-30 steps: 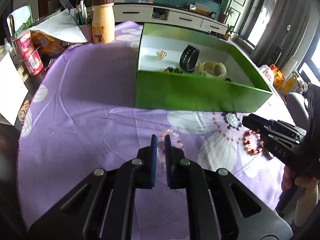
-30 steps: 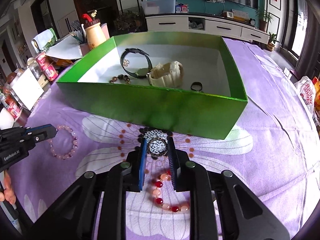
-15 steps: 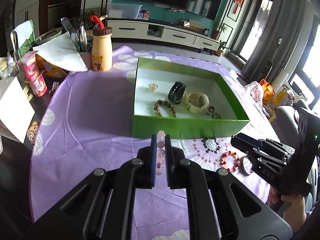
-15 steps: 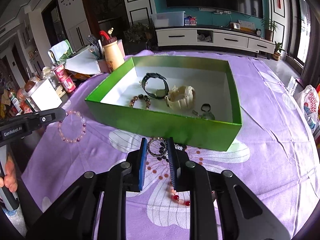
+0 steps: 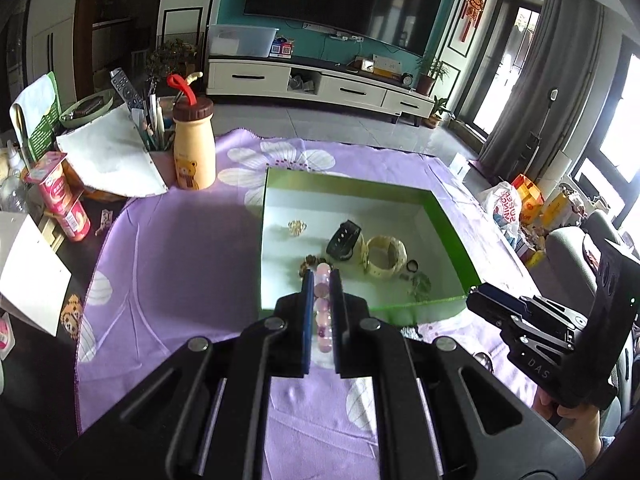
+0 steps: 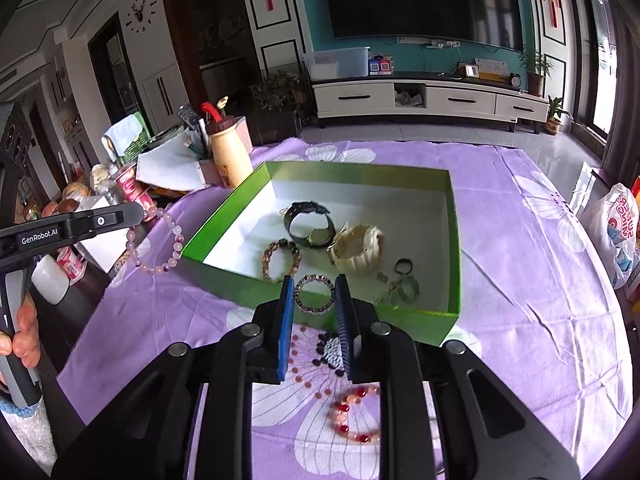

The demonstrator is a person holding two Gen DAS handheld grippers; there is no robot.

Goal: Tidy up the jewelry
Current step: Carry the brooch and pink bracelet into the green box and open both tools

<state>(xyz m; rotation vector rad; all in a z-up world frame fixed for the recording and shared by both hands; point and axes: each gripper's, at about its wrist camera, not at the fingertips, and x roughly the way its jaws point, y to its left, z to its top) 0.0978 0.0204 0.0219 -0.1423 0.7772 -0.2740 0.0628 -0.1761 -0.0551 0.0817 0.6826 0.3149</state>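
Note:
My left gripper (image 5: 321,280) is shut on a pink bead bracelet (image 5: 323,312), held edge-on between the pads; in the right wrist view that bracelet (image 6: 160,244) dangles from the left gripper (image 6: 138,216) left of the box. My right gripper (image 6: 314,286) is shut on a black-and-white beaded bracelet (image 6: 314,289), lifted above the near wall of the green box (image 6: 454,248). Inside the box lie a black watch (image 6: 310,226), a cream watch (image 6: 356,248), a brown bead bracelet (image 6: 280,260) and small rings. A red bead bracelet (image 6: 354,414) lies on the purple cloth (image 6: 520,280) under the right gripper.
A yellow bear bottle (image 5: 194,142), a pen holder, white paper and pink cups (image 5: 68,204) crowd the table's left side. A person's hand (image 6: 22,332) grips the left handle. Bags (image 6: 618,224) sit beyond the right edge. The table's left edge drops off by a white card (image 5: 28,264).
Both grippers have risen off the cloth, each carrying its bracelet, so the box's inside now shows from above. The red bracelet stays on the cloth.

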